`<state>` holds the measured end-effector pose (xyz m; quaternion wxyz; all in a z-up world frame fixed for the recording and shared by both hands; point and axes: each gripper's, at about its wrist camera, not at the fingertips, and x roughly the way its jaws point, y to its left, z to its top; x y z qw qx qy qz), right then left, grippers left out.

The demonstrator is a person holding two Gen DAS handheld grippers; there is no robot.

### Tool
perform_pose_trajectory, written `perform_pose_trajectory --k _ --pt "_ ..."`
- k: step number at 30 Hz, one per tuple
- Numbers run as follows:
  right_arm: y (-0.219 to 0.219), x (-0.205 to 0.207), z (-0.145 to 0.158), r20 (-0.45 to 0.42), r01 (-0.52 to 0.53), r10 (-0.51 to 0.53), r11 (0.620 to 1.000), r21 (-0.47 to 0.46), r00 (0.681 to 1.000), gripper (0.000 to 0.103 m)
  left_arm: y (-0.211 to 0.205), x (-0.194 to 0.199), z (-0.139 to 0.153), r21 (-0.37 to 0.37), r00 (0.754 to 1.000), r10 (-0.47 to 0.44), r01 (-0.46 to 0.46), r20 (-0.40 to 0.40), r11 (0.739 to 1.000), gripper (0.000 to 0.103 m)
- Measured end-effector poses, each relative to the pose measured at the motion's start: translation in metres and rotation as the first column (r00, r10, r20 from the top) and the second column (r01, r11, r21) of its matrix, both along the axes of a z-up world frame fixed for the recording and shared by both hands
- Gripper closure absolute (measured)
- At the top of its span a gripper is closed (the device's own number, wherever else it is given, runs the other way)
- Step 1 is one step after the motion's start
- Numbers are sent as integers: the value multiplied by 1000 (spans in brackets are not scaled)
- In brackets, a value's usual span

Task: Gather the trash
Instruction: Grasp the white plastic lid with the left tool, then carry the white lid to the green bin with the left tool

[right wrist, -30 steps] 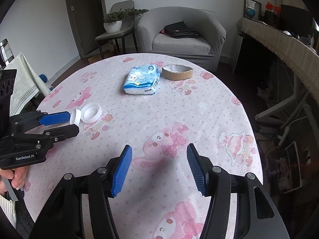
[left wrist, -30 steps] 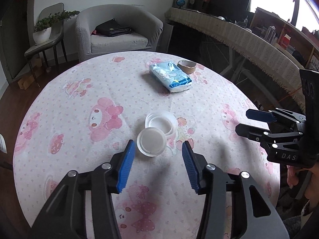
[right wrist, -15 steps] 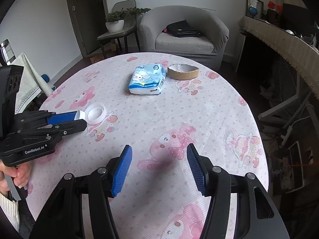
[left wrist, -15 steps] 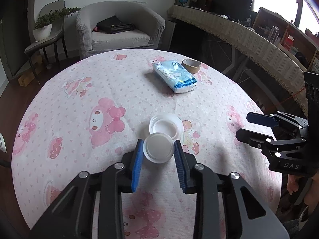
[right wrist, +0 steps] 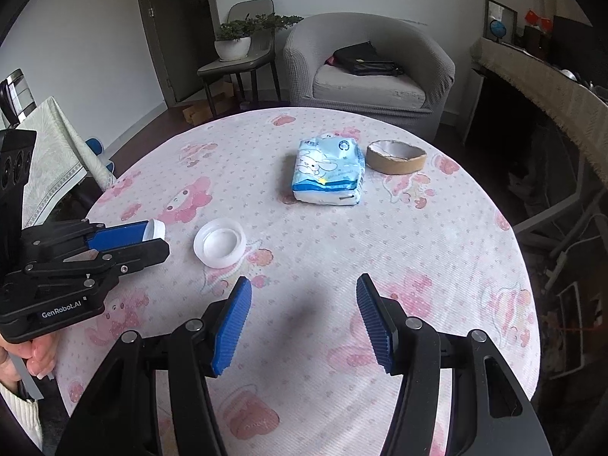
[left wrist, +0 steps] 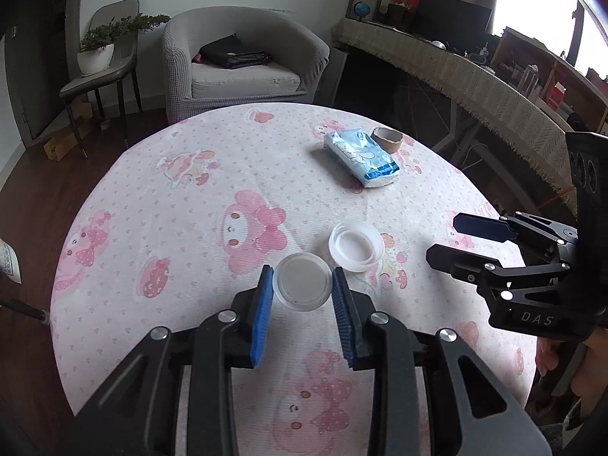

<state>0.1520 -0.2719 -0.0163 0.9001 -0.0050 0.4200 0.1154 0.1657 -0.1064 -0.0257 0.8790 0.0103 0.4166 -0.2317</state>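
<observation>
My left hand-held gripper point(left wrist: 303, 281) is pinched on a small round translucent plastic cup point(left wrist: 303, 281); both blue pads press its rim, one on each side. In the right wrist view only a white edge of the cup shows past the upper finger.

Just beside it, up and to the right on the table point(left wrist: 182, 224), lies a white plastic lid point(left wrist: 356, 246), open side up, apart from the cup.

My right hand-held gripper point(right wrist: 302, 300) is spread, jaws opening, nothing between them; it hangs over bare pink-patterned cloth near the table's front edge. The lid sits just beyond its left fingertip.

Farther across the table: a blue and white tissue pack point(right wrist: 327, 171), lying flat. Just beside the pack, a brown cardboard tape ring point(right wrist: 396, 157).

Beyond the table: grey armchair point(right wrist: 368, 64) with a black bag point(right wrist: 363, 64) on the seat; a potted plant point(right wrist: 235, 40) on a side chair.
</observation>
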Motion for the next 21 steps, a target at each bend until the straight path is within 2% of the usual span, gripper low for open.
perform_pose_trajectory --k 15,16,17,18,21 --pt "58 31 -10 -22 -46 46 998 -31 999 42 72 -5 13 13 996 84 -85 22 996 70" --pt "62 32 -10 -23 -50 49 998 -33 999 44 76 -5 14 14 996 90 -90 25 996 70" --pt "67 34 -11 -28 -52 51 998 -46 998 53 82 -6 15 15 995 98 -99 28 995 70" --pt "70 35 -11 -31 -54 52 997 -58 998 58 89 -6 16 14 994 108 -108 31 994 70" --pt "81 38 -11 -33 -57 54 996 -72 998 63 105 -8 19 14 991 130 -131 36 991 70"
